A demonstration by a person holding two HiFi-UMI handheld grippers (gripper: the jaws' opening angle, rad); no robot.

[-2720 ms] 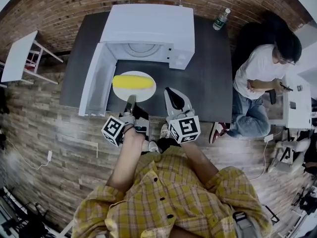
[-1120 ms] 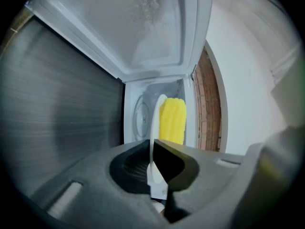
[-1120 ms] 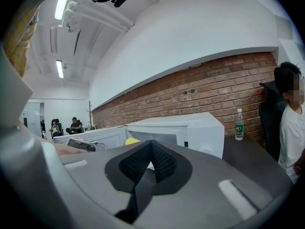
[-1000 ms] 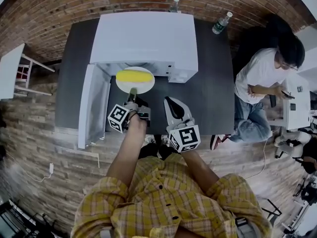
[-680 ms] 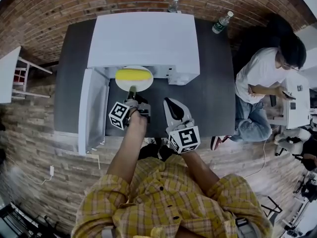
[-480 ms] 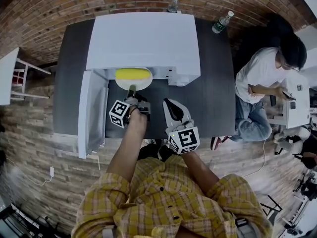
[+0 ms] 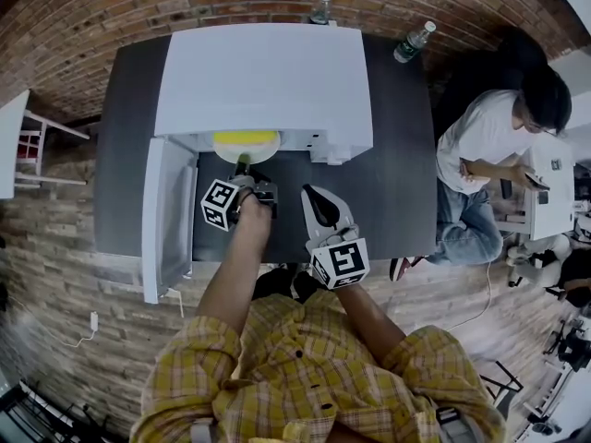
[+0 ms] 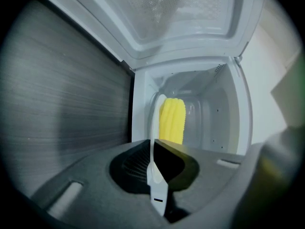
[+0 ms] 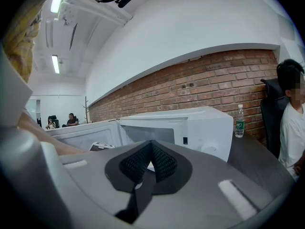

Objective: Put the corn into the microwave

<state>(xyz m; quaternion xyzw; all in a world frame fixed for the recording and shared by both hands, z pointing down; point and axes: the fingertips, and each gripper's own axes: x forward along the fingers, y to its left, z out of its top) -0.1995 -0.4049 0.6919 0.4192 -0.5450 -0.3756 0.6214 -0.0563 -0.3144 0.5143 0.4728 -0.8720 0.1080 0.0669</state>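
Yellow corn [image 7: 245,137] on its plate [image 7: 247,154] sits halfway thru the microwave [image 7: 263,72] mouth; I'm mid-insert. Left gripper [image 7: 242,167] jaws clamp the plate rim; right gripper [image 7: 315,201] jaws closed, empty. Nxt: push deeper, set plate flat, let go w/o tipping.

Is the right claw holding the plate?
No, the left claw pinches the plate rim; the right claw is shut, empty.

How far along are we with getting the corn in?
Door open; corn on its plate is partly inside the microwave. In hand: left gripper clamps the plate's rim; right gripper is shut, empty. Left: set the plate down, release, withdraw.
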